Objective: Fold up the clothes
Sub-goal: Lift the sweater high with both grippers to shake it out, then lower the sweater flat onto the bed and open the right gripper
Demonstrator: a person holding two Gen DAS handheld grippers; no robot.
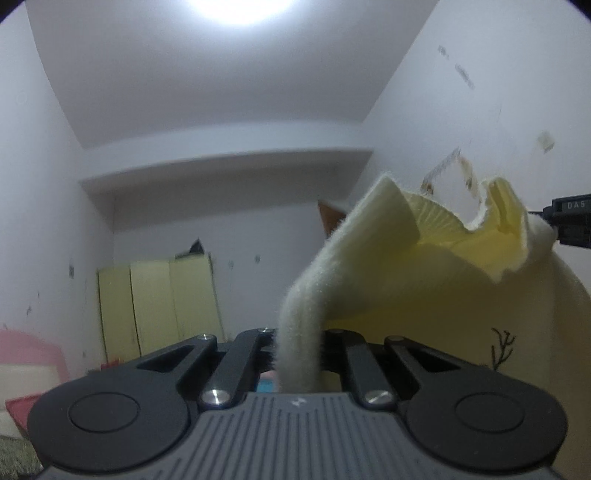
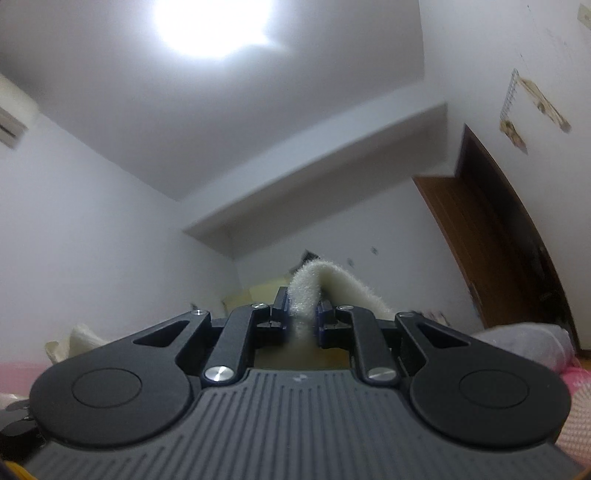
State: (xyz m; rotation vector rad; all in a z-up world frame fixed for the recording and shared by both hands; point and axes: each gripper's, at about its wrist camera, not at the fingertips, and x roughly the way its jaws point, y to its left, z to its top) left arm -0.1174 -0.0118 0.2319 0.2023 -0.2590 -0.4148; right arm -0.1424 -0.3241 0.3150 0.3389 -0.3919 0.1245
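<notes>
The left gripper point(image 1: 297, 354) was clenched on one fuzzy edge of the cream fleece garment point(image 1: 424, 280), which stretched rightward, held aloft, to the right gripper point(image 2: 301, 317), itself pinching another edge. The cloth's long axis ran between both claws, neither nearer, ready for lowering flat.

White walls point(image 1: 55, 184) & ceiling, bright ceiling lamp point(image 2: 210, 26), brown door point(image 2: 480, 251), prob. yellow-green wardrobe point(image 1: 159, 302).
</notes>
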